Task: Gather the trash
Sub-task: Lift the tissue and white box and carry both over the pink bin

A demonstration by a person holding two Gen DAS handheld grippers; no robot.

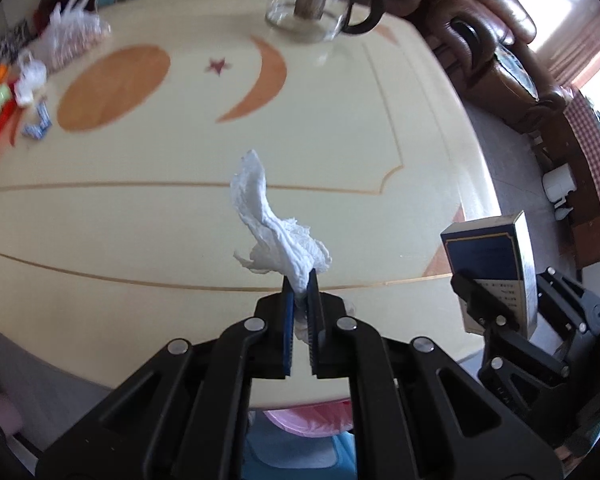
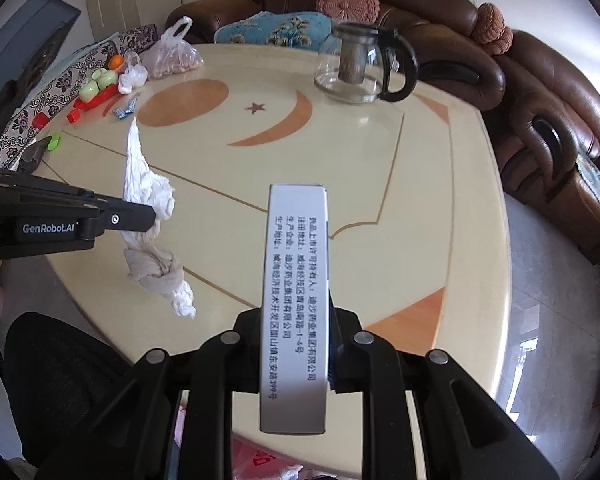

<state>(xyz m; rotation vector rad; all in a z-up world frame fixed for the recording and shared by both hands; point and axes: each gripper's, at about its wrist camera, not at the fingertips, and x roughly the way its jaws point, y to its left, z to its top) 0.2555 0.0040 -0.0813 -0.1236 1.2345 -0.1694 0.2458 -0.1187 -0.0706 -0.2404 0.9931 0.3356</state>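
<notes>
The left gripper is clamped tight on a crumpled white tissue, which stands up past its fingertips and hangs clear of the cream table below; the right gripper, just to its right, is closed on a slim medicine box (printed side toward its own camera), the box jutting well beyond the jaws. Ahead of both grippers, at the table's far edge, stands a glass teapot; far to the left lie a knotted plastic bag and small wrappers.
</notes>
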